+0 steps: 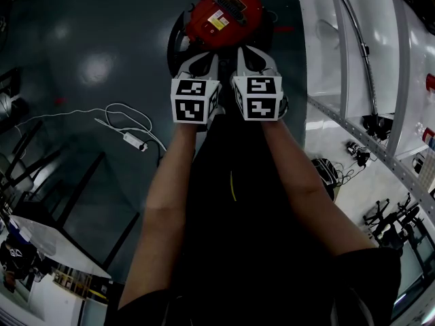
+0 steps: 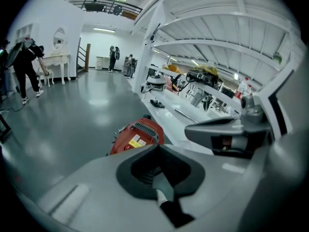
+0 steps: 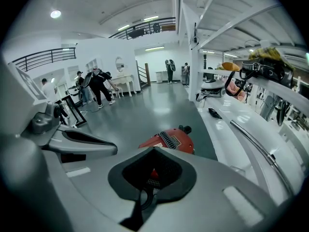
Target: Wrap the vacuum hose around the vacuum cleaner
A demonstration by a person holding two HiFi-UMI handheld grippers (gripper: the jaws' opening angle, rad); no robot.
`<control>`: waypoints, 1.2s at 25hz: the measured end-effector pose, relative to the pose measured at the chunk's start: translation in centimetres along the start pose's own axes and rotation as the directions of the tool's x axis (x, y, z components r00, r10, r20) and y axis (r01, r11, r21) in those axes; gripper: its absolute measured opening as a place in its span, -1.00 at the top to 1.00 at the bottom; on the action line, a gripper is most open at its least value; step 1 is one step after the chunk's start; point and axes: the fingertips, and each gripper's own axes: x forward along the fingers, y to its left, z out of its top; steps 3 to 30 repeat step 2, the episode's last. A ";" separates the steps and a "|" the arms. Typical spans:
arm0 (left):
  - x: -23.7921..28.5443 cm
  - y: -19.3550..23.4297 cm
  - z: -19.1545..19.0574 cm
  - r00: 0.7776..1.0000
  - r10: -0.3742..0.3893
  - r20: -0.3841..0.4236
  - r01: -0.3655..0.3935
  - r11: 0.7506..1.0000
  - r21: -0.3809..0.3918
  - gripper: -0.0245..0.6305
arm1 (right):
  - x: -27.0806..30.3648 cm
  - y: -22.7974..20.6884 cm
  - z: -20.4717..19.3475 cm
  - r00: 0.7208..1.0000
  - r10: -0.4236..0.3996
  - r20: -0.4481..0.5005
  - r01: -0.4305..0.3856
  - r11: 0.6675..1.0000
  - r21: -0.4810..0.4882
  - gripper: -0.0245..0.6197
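Observation:
The red vacuum cleaner (image 1: 224, 12) lies on the dark floor just beyond both grippers, with a dark hose loop (image 1: 175, 41) curving round its left side. My left gripper (image 1: 202, 63) and right gripper (image 1: 253, 56) are held side by side, pointing down at it, marker cubes toward me. Both are shut with nothing between the jaws. In the left gripper view, the left gripper (image 2: 158, 153) points at the vacuum cleaner (image 2: 137, 135). In the right gripper view, the right gripper (image 3: 153, 153) has the vacuum cleaner (image 3: 169, 140) just past its tips. A ribbed piece shows through each jaw window.
White shelving (image 1: 340, 53) runs along the right, with a long metal tube (image 1: 357, 39) lying on it. A white cable with an adapter (image 1: 132, 139) trails over the floor at left. A white table (image 1: 41, 250) stands lower left. People (image 3: 99, 87) move far off.

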 end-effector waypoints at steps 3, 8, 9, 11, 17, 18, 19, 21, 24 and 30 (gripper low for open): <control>0.0 0.0 0.0 1.000 -0.002 0.000 0.002 1.000 -0.004 0.90 | -0.1 -0.2 -0.2 1.000 -0.005 -0.002 0.005 1.000 0.009 0.94; 0.0 0.0 0.0 1.000 -0.002 0.000 0.002 1.000 -0.004 0.90 | -0.1 -0.2 -0.2 1.000 -0.005 -0.002 0.005 1.000 0.009 0.94; 0.0 0.0 0.0 1.000 -0.002 0.000 0.002 1.000 -0.004 0.90 | -0.1 -0.2 -0.2 1.000 -0.005 -0.002 0.005 1.000 0.009 0.94; 0.0 0.0 0.0 1.000 -0.002 0.000 0.002 1.000 -0.004 0.90 | -0.1 -0.2 -0.2 1.000 -0.005 -0.002 0.005 1.000 0.009 0.94; 0.0 0.0 0.0 1.000 -0.002 0.000 0.002 1.000 -0.004 0.90 | -0.1 -0.2 -0.2 1.000 -0.005 -0.002 0.005 1.000 0.009 0.94; 0.0 0.0 0.0 1.000 -0.002 0.000 0.002 1.000 -0.004 0.90 | -0.1 -0.2 -0.2 1.000 -0.005 -0.002 0.005 1.000 0.009 0.94; 0.0 0.0 0.0 1.000 -0.002 0.000 0.002 1.000 -0.004 0.90 | -0.1 -0.2 -0.2 1.000 -0.005 -0.002 0.005 1.000 0.009 0.94; 0.0 0.0 0.0 1.000 -0.002 0.000 0.002 1.000 -0.004 0.90 | -0.1 -0.2 -0.2 1.000 -0.005 -0.002 0.005 1.000 0.009 0.94; 0.0 0.0 0.0 1.000 -0.002 0.000 0.002 1.000 -0.004 0.90 | -0.1 -0.2 -0.2 1.000 -0.005 -0.002 0.005 1.000 0.009 0.94; 0.0 0.0 0.0 1.000 -0.002 0.000 0.002 1.000 -0.004 0.90 | -0.1 -0.2 -0.2 1.000 -0.005 -0.002 0.005 1.000 0.009 0.94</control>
